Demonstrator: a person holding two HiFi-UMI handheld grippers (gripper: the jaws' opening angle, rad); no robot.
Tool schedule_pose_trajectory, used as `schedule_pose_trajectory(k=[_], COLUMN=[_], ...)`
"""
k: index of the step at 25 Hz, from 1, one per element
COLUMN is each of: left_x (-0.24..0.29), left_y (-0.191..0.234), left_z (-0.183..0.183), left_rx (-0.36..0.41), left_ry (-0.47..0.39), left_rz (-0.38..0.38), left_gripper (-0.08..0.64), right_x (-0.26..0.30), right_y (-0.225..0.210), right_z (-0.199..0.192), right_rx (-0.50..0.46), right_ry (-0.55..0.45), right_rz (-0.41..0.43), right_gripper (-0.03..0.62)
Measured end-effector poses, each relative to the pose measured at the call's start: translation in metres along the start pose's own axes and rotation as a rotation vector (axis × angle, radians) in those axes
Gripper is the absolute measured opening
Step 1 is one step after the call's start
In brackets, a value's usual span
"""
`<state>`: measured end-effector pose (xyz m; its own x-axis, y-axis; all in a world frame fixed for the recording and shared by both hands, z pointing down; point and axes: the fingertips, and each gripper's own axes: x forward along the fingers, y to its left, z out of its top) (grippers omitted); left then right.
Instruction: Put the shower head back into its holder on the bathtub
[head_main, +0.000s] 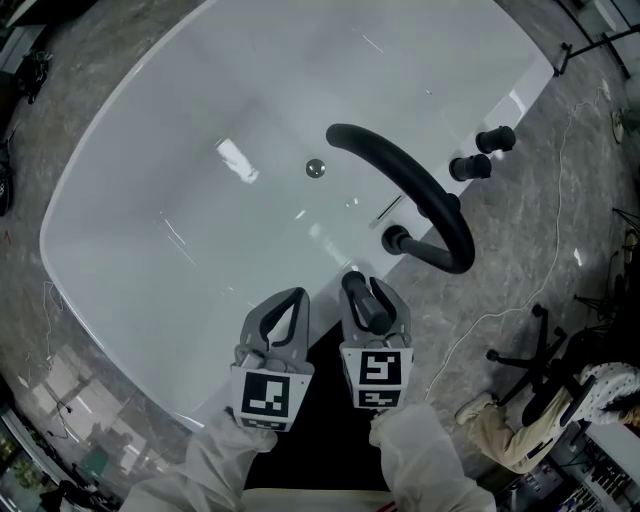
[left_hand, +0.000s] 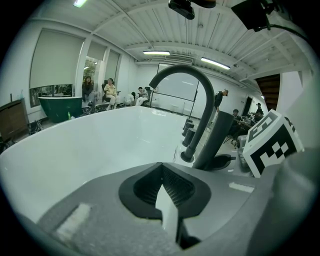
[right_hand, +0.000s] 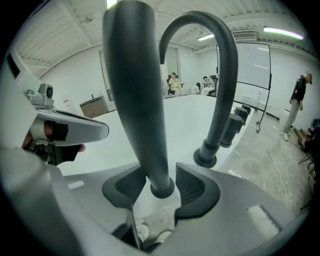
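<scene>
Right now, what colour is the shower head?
Dark grey, almost black; the shower head shows best in the right gripper view.

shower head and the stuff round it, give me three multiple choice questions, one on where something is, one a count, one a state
1. Where is the shower head?
A. lying in the bottom of the tub
B. upright between the jaws of the right tool
C. on the floor

2. How many black knobs stand beside the tap?
A. one
B. four
C. two

3. How do the jaws of the left tool stand?
A. together, with nothing between them
B. wide apart
C. closed on a hose

Answers:
1 B: the right gripper view shows its dark handle standing between the pads.
2 C: the head view shows a pair of them past the tap.
3 A: the left gripper view shows the tips meeting, with nothing between them.
</scene>
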<state>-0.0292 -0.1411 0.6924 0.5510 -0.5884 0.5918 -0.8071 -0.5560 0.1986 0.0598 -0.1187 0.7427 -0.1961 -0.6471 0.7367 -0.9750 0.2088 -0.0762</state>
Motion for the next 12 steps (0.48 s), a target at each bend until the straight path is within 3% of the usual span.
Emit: schedule_pose_trajectory(k=[12], left_x=[-0.015], left_y=[-0.005], left_z=[0.005], left_rx=[0.04], left_ry=[0.002], left_rz=[-0.038], left_gripper=[-0.008], right_x=[-0.031], right_y=[0.003], right_z=[-0.002], right_rx=[0.065], right_ry=[-0.01], right_rz=[-0.014], right_gripper=[0.16])
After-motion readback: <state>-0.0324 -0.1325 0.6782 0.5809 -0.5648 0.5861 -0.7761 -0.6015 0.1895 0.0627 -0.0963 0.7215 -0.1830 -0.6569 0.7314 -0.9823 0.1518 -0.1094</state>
